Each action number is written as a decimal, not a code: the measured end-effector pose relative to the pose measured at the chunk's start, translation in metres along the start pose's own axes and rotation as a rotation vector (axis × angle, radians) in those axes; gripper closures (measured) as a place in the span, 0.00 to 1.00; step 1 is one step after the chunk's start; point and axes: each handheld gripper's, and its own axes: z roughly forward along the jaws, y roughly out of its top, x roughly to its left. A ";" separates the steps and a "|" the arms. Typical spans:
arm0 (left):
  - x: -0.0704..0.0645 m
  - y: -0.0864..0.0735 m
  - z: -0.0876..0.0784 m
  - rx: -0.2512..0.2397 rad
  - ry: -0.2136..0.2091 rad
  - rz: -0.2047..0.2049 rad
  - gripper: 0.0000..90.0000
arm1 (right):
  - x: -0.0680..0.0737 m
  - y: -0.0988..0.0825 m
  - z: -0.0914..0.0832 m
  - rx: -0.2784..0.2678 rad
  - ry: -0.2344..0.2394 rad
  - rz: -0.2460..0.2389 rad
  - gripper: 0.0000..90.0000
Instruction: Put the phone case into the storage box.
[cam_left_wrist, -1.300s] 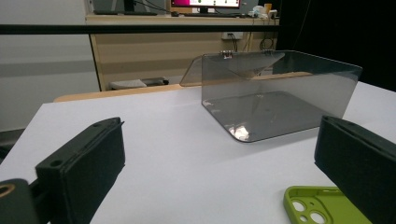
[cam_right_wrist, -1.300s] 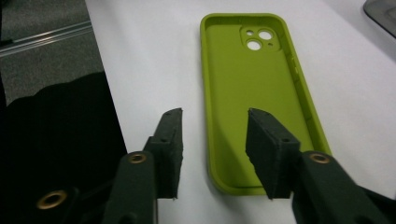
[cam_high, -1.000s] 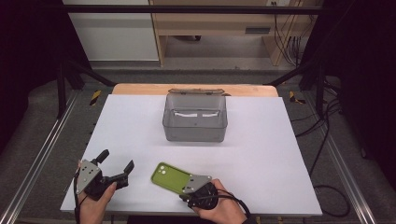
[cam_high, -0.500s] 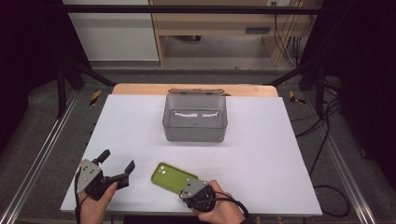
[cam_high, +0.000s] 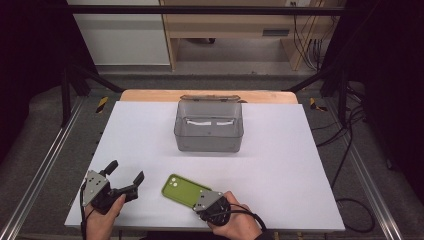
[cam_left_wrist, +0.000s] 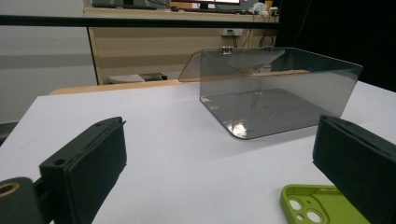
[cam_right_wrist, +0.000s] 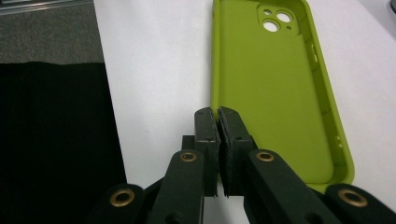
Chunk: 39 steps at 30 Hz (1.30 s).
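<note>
Down at the near edge of the white desk (cam_high: 280, 165), the right gripper (cam_right_wrist: 218, 116) has its jaws pinched together on the long side wall of the lime-green phone case (cam_high: 184, 190); they have just been closing, and the thin rim sits clamped between the pads. The case lies open side up on the desk (camera cut-outs at the end away from the hand), between the two hands. The left gripper (cam_high: 125, 175) hovers just left of it with its jaws spread wide and nothing between them. Farther back, mid-desk, stands a smoky clear box (cam_high: 209, 131), its hinged lid (cam_high: 210, 98) tipped open behind it.
</note>
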 end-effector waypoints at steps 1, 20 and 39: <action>0.000 0.000 0.000 -0.001 0.001 0.001 0.03 | 0.000 0.000 0.000 -0.002 0.003 0.006 0.98; 0.000 0.000 0.000 -0.016 0.002 -0.011 0.02 | -0.020 -0.024 -0.034 -0.335 -0.030 0.223 0.98; -0.014 0.005 0.003 -0.014 -0.061 -0.078 0.02 | -0.026 -0.027 -0.059 -0.552 -0.102 0.336 0.98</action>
